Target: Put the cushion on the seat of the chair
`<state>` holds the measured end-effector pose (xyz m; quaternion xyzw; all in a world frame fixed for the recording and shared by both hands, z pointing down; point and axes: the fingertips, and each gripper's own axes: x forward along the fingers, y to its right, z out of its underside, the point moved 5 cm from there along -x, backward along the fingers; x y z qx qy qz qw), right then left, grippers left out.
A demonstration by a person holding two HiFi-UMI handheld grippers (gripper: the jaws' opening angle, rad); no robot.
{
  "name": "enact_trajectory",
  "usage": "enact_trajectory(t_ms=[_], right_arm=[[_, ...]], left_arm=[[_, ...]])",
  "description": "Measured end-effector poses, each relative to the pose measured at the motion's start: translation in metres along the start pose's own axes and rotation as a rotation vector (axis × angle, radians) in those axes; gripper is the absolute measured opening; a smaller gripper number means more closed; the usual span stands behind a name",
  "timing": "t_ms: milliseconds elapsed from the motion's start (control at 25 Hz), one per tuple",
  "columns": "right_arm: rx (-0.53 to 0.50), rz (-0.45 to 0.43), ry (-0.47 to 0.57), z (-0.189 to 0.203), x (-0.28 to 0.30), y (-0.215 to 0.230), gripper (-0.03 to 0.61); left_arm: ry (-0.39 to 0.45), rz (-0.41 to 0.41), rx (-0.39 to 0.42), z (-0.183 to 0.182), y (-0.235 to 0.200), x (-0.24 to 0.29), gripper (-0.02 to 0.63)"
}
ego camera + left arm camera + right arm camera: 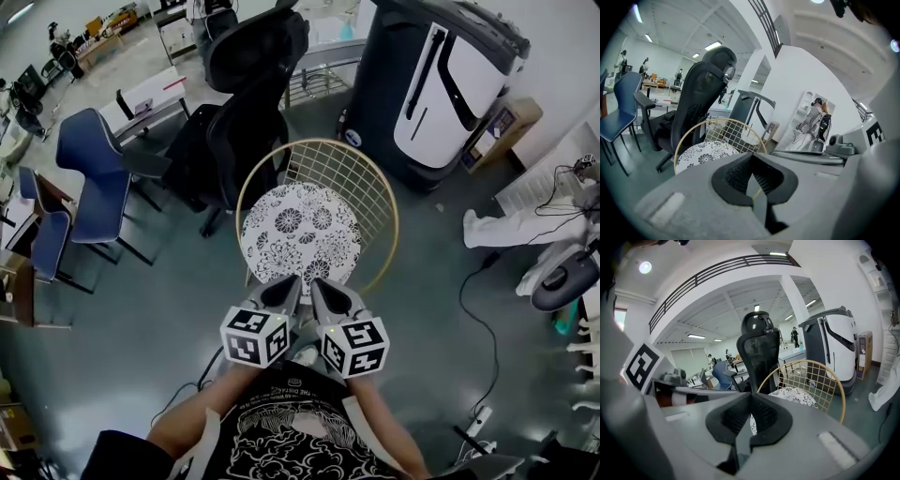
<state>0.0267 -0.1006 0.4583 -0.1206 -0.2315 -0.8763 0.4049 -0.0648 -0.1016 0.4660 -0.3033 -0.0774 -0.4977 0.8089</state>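
Chair seat: wholly under the cushion (pixel 302 234) in the head view; the chair (pixel 367 187) legs are hidden too.
Cushion near edge: behind the tips of the left gripper (pixel 289 284) and right gripper (pixel 319 286).
Cushion, right gripper view: mostly behind that gripper's body.
Far figures (pixel 645 64): too small to tell.

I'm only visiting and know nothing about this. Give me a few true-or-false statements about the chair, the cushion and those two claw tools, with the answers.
1. The patterned cushion lies on the seat of the gold wire chair. True.
2. The left gripper is clamped on the cushion. False: its jaws are shut on nothing.
3. The right gripper is shut and empty. True.
4. A black office chair stands behind the wire chair. True.
5. The chair at the far left is red. False: that chair is blue.
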Motion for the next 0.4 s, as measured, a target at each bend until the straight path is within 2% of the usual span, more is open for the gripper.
enact_trajectory(t_ms=[400], right_arm=[[0.001,0.000,-0.003,0.0000,-0.0003,0.0005,-0.002]], left_arm=[[-0.004,0.007,-0.007,0.0011,-0.0006,0.0015,-0.005]])
